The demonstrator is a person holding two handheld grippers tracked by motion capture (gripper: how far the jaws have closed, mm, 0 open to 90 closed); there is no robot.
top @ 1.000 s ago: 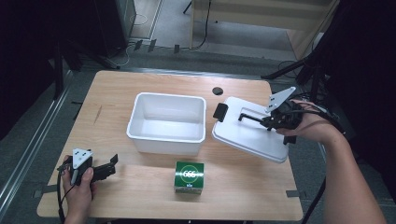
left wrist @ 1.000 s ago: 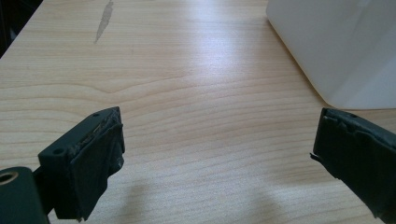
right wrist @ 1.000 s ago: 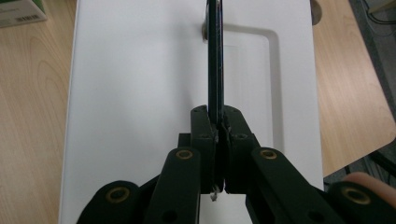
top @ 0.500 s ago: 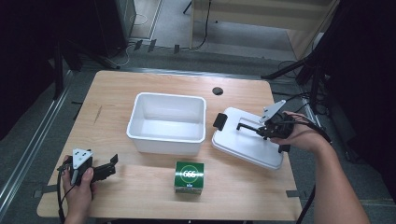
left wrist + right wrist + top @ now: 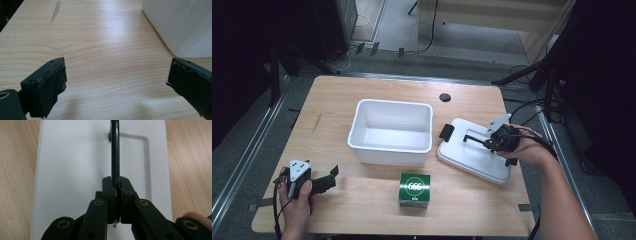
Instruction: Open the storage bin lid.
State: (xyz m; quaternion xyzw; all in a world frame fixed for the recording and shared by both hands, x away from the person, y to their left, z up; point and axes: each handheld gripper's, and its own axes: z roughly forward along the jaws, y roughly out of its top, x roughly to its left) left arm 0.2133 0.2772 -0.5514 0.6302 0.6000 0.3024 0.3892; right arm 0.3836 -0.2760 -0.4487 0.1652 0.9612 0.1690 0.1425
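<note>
The right hand-held gripper (image 5: 484, 142) was closed tight on the black handle (image 5: 115, 152) of the white lid (image 5: 472, 157), its jaws pinching the raised handle edge-on in the right gripper view. The lid lay flat on the desk (image 5: 362, 215) at its right side, just beside the white bin (image 5: 391, 131), with a black latch (image 5: 446, 131) at its near-left corner. The left hand-held gripper (image 5: 329, 180) rested at the front-left of the desk, jaws spread wide and holding nothing, well apart from the bin. A green box (image 5: 414, 189) stood in front of the bin.
</note>
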